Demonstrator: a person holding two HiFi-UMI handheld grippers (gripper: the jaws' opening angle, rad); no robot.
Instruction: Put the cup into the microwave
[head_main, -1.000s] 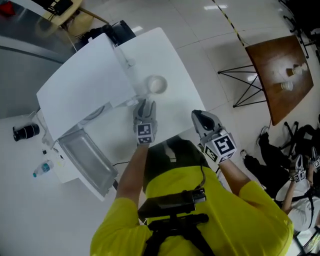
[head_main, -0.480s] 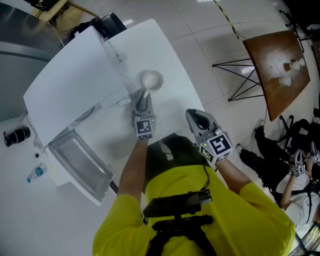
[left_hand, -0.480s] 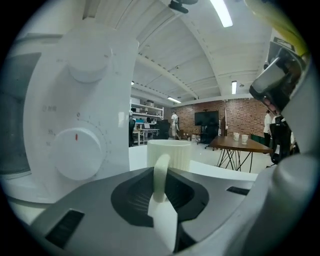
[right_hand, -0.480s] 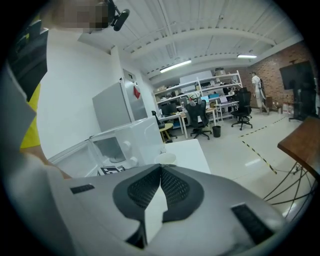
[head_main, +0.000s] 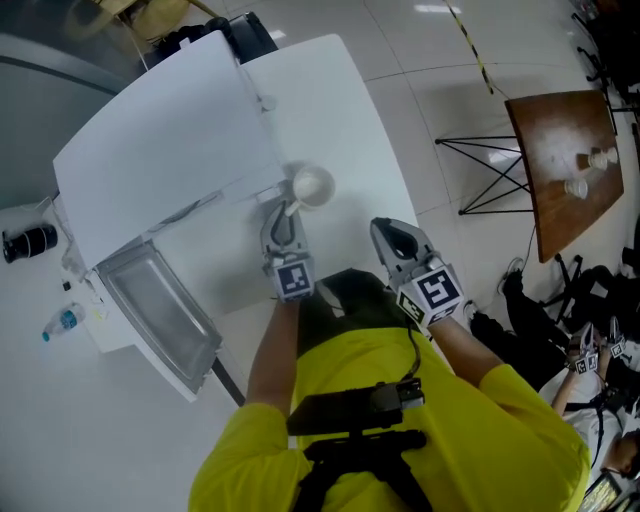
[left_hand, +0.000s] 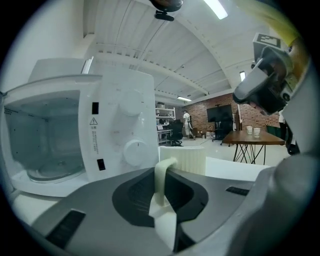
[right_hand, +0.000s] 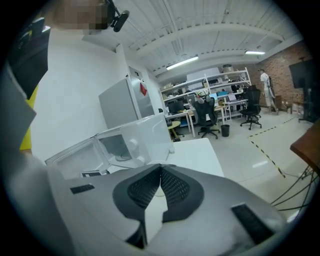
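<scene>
Since the earlier frames, the left gripper (head_main: 284, 210) has advanced to the cup (head_main: 312, 186) and its jaws have just been closing. They now clamp the cup's handle (left_hand: 162, 182). On the left side of the table (head_main: 340, 90) stands the microwave (head_main: 160, 150), its door (head_main: 160, 315) swung open toward the near edge. The cup rests, as far as I can tell, near the table's middle, just beside the microwave's control-panel corner, handle upright and facing me. I judge that the cavity (left_hand: 40, 140) lies left of the held cup, so the left hand must carry it leftward. The right gripper (head_main: 392, 235), clenched on nothing, hovers by the near right edge, farther from the cup.
</scene>
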